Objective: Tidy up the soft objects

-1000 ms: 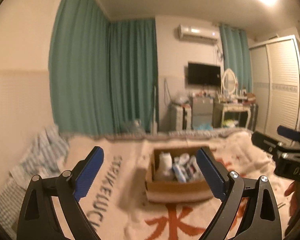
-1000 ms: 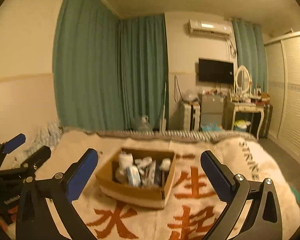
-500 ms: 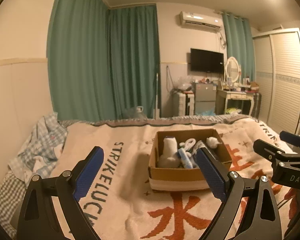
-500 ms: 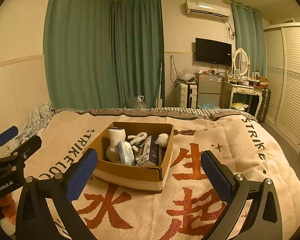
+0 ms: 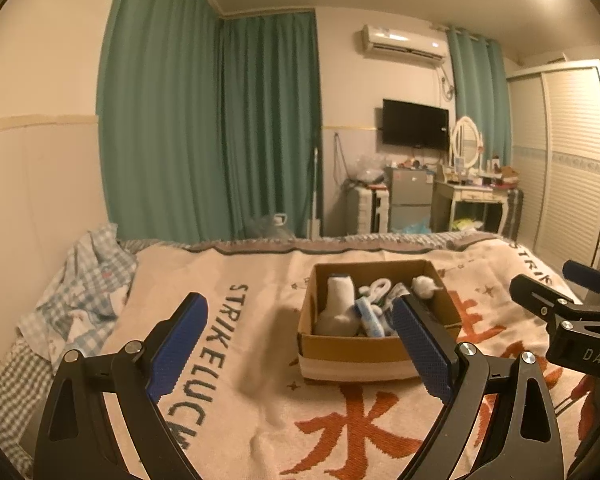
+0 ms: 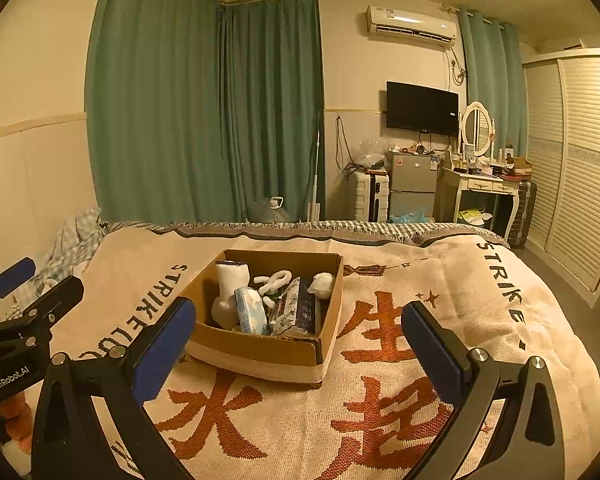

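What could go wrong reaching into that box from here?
1. The items are packed tight in the cardboard box: open right gripper fingers may pinch the tissue pack plus a neighbour.
2. The box sits on a soft blanket, so it could slide or tip when pushed.
3. The left gripper hovers close; the two could collide over the box.

Teal curtains (image 6: 204,112), brown cardboard box (image 6: 268,350), cream blanket (image 6: 472,300) with orange characters, blue fingers (image 6: 162,346)

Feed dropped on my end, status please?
Left gripper open, right gripper open, both empty. Brown cardboard box of soft items on the cream blanket, untouched. Nothing in the way.
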A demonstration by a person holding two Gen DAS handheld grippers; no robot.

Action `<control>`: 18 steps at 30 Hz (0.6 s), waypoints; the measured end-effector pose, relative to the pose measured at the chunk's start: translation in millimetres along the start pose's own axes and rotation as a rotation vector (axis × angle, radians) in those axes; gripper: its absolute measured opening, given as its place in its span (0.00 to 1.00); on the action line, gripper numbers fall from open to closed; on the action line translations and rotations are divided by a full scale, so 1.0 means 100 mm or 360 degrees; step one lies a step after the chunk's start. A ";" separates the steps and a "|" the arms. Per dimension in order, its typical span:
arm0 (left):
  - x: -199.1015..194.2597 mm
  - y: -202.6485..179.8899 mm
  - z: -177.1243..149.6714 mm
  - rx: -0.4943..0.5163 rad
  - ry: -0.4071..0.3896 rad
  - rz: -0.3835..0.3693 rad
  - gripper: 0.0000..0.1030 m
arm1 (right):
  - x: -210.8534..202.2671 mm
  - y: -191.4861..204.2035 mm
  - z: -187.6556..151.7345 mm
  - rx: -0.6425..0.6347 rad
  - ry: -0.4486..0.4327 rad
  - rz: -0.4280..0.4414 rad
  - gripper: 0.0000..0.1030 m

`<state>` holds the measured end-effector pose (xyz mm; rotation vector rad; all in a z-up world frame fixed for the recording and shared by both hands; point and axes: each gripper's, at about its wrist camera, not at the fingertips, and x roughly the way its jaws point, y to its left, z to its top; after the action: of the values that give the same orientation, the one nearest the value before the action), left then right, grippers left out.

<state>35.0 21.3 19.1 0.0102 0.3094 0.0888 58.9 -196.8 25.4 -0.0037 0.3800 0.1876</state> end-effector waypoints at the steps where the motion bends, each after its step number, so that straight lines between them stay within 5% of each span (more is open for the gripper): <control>1: 0.01 0.00 0.00 0.0001 0.0000 -0.0002 0.92 | 0.00 0.00 0.00 -0.0002 -0.0001 -0.0002 1.00; 18: 0.00 0.00 -0.02 -0.0004 0.0012 0.0009 0.92 | 0.00 0.01 0.01 -0.0008 0.0010 -0.0007 1.00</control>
<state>34.2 21.6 17.2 0.0080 0.3166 0.0950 59.1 -195.6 26.1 -0.0103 0.3855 0.1840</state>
